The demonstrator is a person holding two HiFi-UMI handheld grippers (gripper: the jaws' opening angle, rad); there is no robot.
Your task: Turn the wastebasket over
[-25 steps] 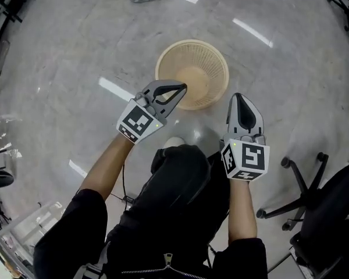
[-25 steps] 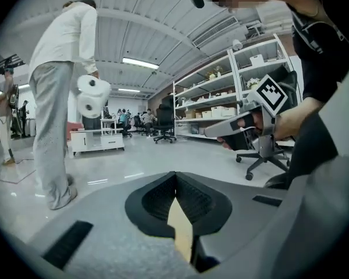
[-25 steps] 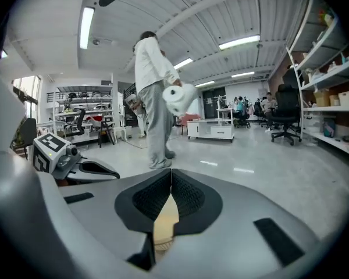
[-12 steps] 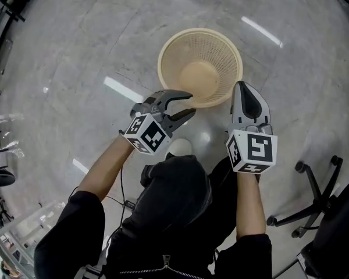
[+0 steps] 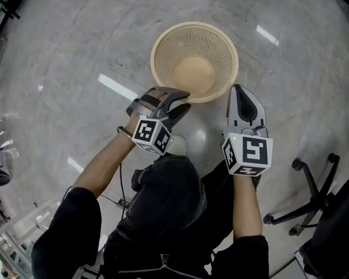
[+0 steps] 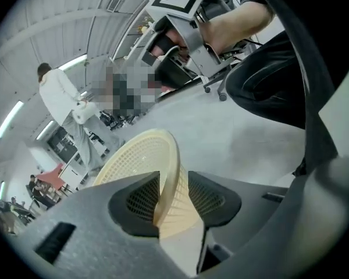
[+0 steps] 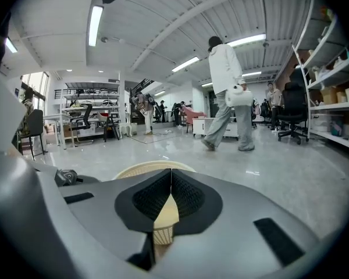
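Now our left gripper (image 5: 186, 99), jaws just opening astride the basket (image 5: 218, 51) rim, may bite shallow and slip; right gripper (image 5: 239, 90) is closed.

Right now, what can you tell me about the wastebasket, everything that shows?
The wastebasket is a round, cream-coloured basket that looks like plastic: fine mesh walls, a plain rim and a smaller solid bottom. It stands upright, mouth up and empty, on the glossy grey floor. The left gripper, whose jaws have just been opening, straddles the near rim, one jaw inside, one outside, not clamped. The shut right gripper points at the rim's near right side; contact cannot be told.
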